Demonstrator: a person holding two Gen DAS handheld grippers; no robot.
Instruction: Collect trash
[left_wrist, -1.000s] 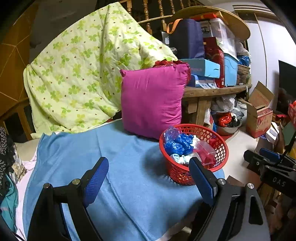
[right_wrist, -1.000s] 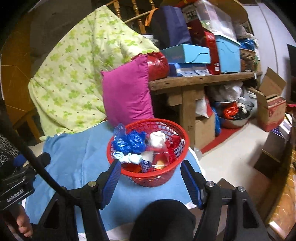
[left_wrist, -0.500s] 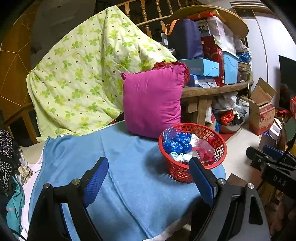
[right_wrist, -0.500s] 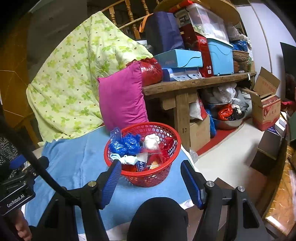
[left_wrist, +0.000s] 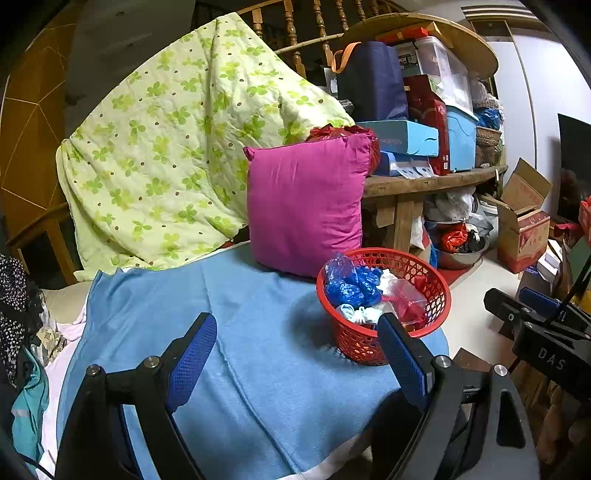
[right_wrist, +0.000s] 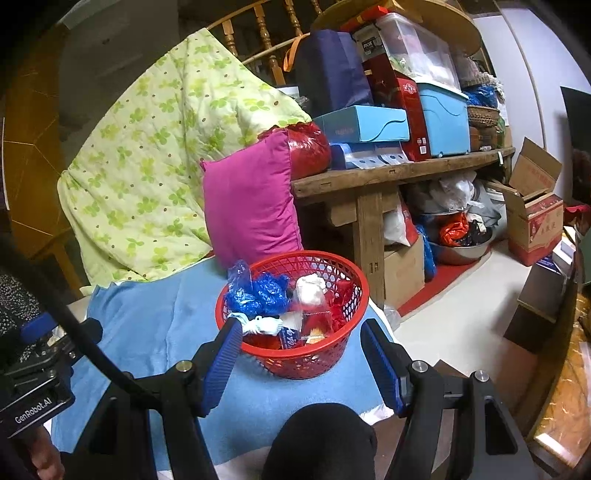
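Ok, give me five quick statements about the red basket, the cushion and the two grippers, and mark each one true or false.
1. The red basket stands on the blue cloth. True.
2. The basket is empty. False: it holds crumpled blue plastic, white scraps and clear wrappers.
3. The pink cushion lies flat on the floor. False: it stands upright behind the basket, on the blue cloth.
4. The left gripper is open with nothing between its fingers. True.
5. The right gripper is clamped on the basket rim. False: its fingers stand apart, short of the basket.
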